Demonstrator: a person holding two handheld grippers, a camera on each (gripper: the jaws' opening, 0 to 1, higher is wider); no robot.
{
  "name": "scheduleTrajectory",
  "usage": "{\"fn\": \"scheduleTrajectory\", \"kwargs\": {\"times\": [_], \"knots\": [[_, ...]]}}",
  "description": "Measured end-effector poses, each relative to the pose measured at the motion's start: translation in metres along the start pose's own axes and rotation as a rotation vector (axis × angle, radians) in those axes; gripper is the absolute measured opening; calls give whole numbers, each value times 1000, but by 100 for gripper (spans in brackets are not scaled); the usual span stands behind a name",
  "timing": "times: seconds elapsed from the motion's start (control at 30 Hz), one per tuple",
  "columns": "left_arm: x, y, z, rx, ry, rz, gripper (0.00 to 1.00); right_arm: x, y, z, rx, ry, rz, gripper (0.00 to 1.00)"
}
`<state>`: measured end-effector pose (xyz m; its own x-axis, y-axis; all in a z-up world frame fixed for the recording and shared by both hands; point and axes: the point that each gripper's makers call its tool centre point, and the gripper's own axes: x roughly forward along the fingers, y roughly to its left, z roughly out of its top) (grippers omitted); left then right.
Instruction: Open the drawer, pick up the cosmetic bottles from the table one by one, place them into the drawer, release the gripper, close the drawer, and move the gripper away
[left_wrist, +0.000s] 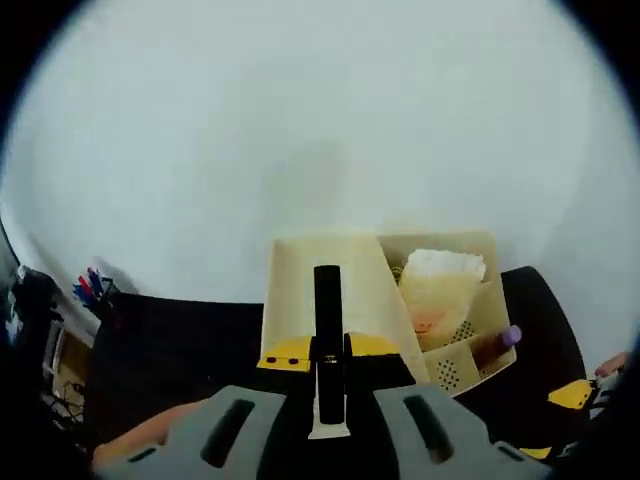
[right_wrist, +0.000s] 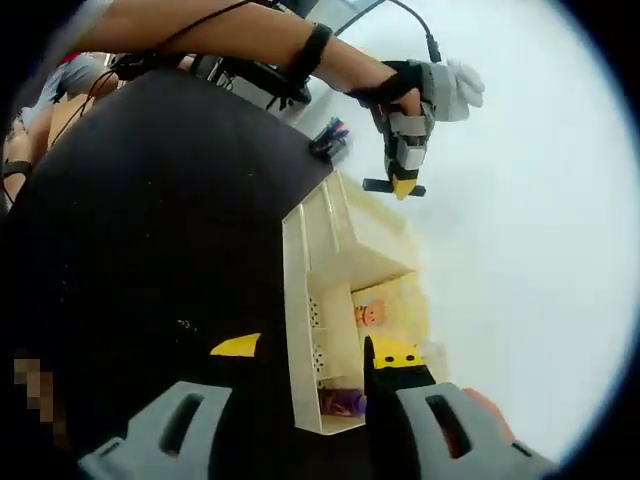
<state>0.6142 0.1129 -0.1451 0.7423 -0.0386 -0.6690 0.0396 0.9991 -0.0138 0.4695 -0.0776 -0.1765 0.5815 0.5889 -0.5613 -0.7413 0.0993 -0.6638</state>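
Pale wall rises behind the black counter (right_wrist: 150, 220), where my left tongs (left_wrist: 329, 405) pinch a slim black cosmetic bottle (left_wrist: 327, 340) above the cream drawer unit (right_wrist: 335, 290), my right tongs (right_wrist: 312, 375) gaping wide at its open drawer (right_wrist: 330, 405); if that thin grip slips, I think the bottle misses.

Bright, even light — soft blur, fisheye-warped edges

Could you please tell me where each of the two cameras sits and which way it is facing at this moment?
Left gripper view: rides on the left gripper, above the cream organizer, facing the wall; its jaws hold a black bottle.
Right gripper view: rides on the right gripper, beside the organizer; the person's arm carries the left gripper.
Shared: organizer, left gripper, purple-capped bottle.
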Motion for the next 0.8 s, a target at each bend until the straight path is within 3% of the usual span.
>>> {"fn": "scheduleTrajectory", "kwargs": {"times": [0.17, 0.43, 0.8], "knots": [[17, 1, -7, 23, 73, 13, 7, 3, -1, -3, -7, 17, 9, 35], [34, -7, -18, 48, 132, 13, 7, 8, 0, -8, -13, 38, 19, 35], [52, 1, -21, 18, 158, 25, 7, 9, 2, -11, -23, 57, 30, 35]]}}
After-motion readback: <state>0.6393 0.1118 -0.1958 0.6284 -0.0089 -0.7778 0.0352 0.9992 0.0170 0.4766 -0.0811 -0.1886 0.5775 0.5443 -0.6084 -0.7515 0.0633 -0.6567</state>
